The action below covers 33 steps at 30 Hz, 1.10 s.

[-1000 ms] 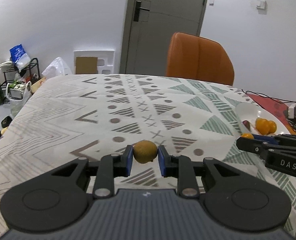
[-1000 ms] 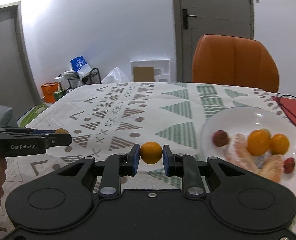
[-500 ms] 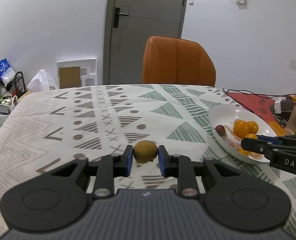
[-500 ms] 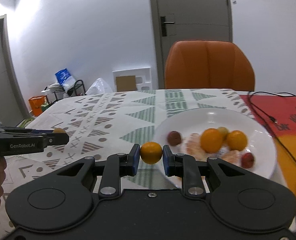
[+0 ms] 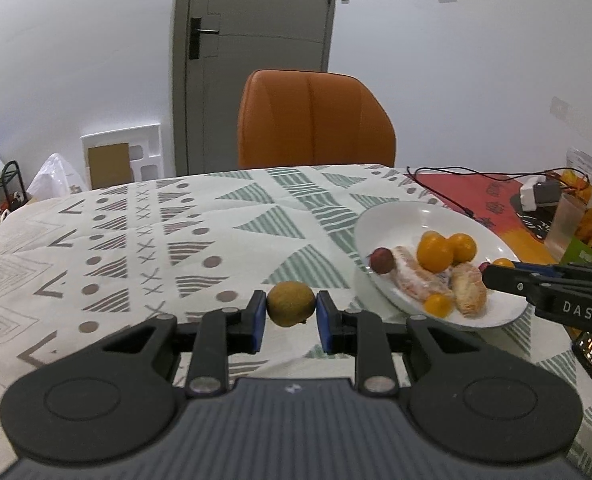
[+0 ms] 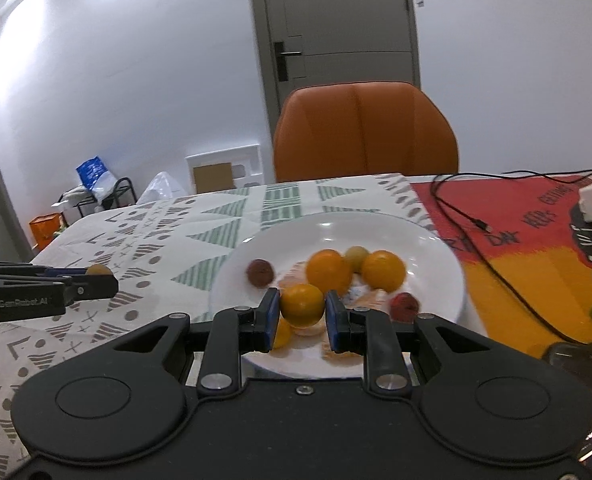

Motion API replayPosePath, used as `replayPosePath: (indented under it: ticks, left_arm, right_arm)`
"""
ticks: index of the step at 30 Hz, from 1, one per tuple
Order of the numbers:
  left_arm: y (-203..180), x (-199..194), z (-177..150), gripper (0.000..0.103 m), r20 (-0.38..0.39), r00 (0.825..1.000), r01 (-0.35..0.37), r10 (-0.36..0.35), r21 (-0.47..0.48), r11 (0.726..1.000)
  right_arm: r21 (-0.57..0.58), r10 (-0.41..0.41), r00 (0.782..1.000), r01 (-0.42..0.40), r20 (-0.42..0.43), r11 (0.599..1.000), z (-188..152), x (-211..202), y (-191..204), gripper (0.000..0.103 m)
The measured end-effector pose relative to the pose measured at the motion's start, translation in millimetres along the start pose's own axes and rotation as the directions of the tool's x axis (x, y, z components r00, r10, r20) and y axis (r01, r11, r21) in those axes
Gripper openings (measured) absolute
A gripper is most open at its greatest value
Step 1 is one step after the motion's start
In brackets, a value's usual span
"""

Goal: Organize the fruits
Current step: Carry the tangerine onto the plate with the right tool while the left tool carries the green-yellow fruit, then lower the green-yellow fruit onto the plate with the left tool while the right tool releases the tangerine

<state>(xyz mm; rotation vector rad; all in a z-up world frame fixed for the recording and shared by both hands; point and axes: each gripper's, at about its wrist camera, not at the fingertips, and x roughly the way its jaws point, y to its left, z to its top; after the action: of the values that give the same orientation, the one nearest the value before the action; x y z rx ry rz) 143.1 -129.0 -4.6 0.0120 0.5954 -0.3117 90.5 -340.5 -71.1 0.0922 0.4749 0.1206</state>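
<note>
The left gripper (image 5: 291, 316), low at frame centre, clasped a dull yellow-brown fruit (image 5: 291, 303) above the patterned bench (image 5: 176, 240). The right gripper (image 6: 302, 314) gripped a glossy orange fruit (image 6: 302, 305) over the white plate (image 6: 436, 256) of fruit.

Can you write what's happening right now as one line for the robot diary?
left gripper: shut on brownish-yellow fruit, over tablecloth | right gripper: shut on orange fruit, over white plate | neither fruit released yet
</note>
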Motion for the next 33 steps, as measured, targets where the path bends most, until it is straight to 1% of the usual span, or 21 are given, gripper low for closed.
replayPosePath:
  ticks: [10,13,15,20,33]
  left_arm:
    - [-24,7,5,0.025,0.003,1.000,0.019,-0.019,0.037,0.999]
    - [-30,8,6,0.025,0.003,1.000,0.022,-0.022,0.046,0.999]
    - [-34,10,6,0.025,0.002,1.000,0.026,-0.027,0.051,0.998]
    - [-46,13,7,0.025,-0.001,0.999,0.043,-0.043,0.070,0.997]
    - [-77,21,13,0.025,0.001,0.994,0.105,-0.105,0.113,0.988]
  right_arm:
    - [0.032,-0.024,1.000,0.024,0.009,0.999,-5,-6,-22,0.023]
    - [0.047,-0.038,0.999,0.038,0.008,0.998,-7,-7,-28,0.024]
    - [0.059,-0.049,0.999,0.048,0.015,0.997,-7,-9,-33,0.029]
    - [0.083,-0.063,0.998,0.061,0.019,0.995,-9,-13,-43,0.029]
    - [0.100,-0.077,0.997,0.075,0.016,0.992,-16,-24,-50,0.033]
